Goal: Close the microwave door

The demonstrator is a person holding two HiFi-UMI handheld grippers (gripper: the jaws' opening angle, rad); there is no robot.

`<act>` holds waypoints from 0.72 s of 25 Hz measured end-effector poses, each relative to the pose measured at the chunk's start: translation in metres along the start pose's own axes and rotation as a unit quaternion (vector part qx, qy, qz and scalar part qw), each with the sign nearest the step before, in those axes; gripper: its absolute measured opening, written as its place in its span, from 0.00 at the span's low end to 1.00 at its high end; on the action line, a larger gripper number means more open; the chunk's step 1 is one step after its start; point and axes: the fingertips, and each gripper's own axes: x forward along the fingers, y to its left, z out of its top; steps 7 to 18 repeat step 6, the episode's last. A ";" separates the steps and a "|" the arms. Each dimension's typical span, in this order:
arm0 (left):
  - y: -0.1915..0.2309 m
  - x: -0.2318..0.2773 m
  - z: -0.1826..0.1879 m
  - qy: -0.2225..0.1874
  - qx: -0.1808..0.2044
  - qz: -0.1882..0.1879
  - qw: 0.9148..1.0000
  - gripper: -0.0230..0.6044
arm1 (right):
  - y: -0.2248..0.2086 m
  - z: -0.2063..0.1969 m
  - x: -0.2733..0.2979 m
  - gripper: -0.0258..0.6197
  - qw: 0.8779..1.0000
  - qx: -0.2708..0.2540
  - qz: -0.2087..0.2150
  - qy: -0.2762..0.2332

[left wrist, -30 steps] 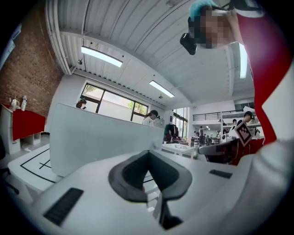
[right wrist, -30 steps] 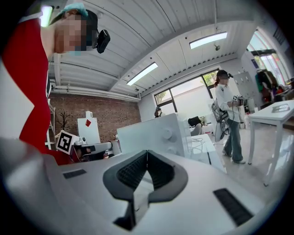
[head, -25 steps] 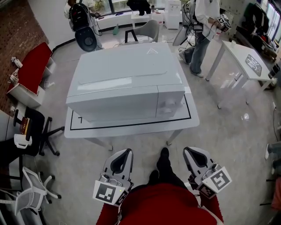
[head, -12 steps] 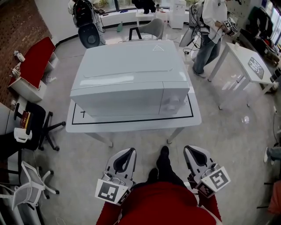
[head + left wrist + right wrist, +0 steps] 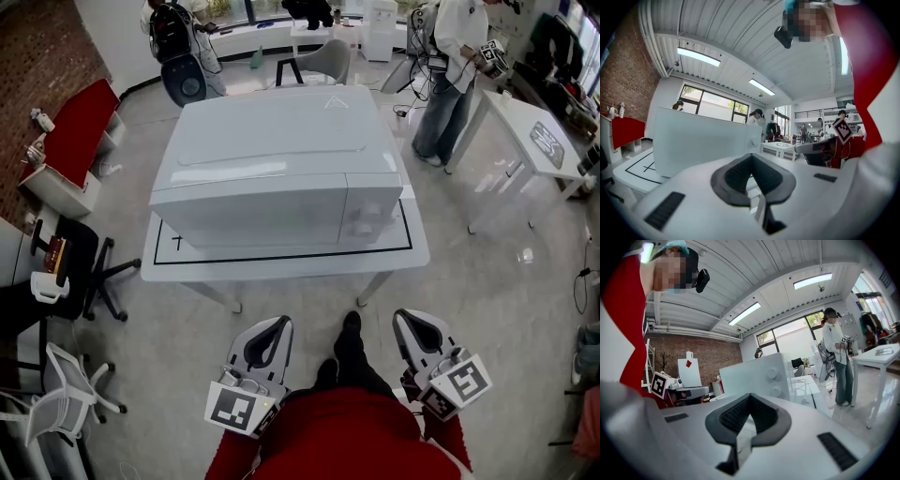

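A big white microwave (image 5: 281, 159) stands on a low white table (image 5: 281, 267) inside a black outline. Its door lies flush with the front, and two knobs (image 5: 367, 220) sit on the right panel. My left gripper (image 5: 278, 322) and right gripper (image 5: 410, 315) hang close to my body, well short of the table, both shut with nothing in them. The left gripper view has the shut left gripper (image 5: 752, 157) level with the microwave (image 5: 698, 140) ahead. In the right gripper view the microwave (image 5: 754, 373) stands past the shut right gripper (image 5: 750, 396).
My shoe (image 5: 349, 328) is on the floor between the grippers. A black office chair (image 5: 70, 272) and a white chair (image 5: 75, 394) stand at the left. A person (image 5: 450, 56) stands at the back right beside another white table (image 5: 525, 122). A red bench (image 5: 70, 141) lines the left wall.
The head view has shifted slightly, so the microwave sits a little higher in the picture. Both grippers stay shut near my body. The standing person at the back right has moved a little.
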 end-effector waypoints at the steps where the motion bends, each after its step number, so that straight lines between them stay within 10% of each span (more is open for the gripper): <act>1: 0.000 0.000 -0.001 0.001 0.001 0.000 1.000 0.05 | -0.002 -0.003 -0.001 0.06 1.000 -0.005 -0.002 0.006; 18: -0.002 0.001 -0.003 0.006 0.000 0.001 1.000 0.05 | -0.006 -0.010 -0.002 0.06 1.000 -0.015 -0.006 0.020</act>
